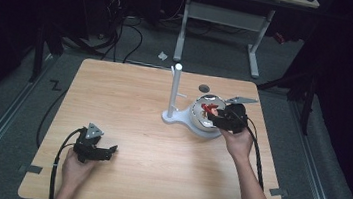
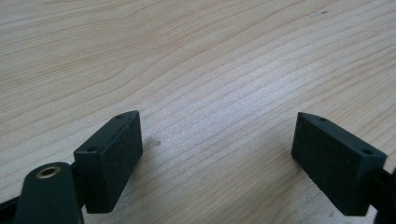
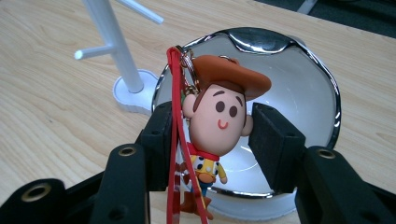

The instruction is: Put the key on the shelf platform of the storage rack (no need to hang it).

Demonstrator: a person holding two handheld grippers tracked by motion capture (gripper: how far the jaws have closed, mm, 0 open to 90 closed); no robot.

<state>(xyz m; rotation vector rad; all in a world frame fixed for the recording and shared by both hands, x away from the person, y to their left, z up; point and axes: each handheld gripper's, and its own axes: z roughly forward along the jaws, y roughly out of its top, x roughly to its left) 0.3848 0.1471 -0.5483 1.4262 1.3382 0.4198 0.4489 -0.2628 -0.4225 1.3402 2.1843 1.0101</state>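
Note:
A cowboy figure keychain with a brown hat and a red strap hangs between the jaws of my right gripper, whose pads press on the sides of its head. It hangs just over a shiny silver bowl. In the high view the right gripper is at the bowl with the red figure over it. My left gripper rests low at the table's front left, open, and its pads have only bare wood between them.
A white stand with short pegs rises just left of the bowl, its base touching it; its post is close behind the held figure. A small dark round mark lies behind the bowl. The wooden table has bare room in the middle.

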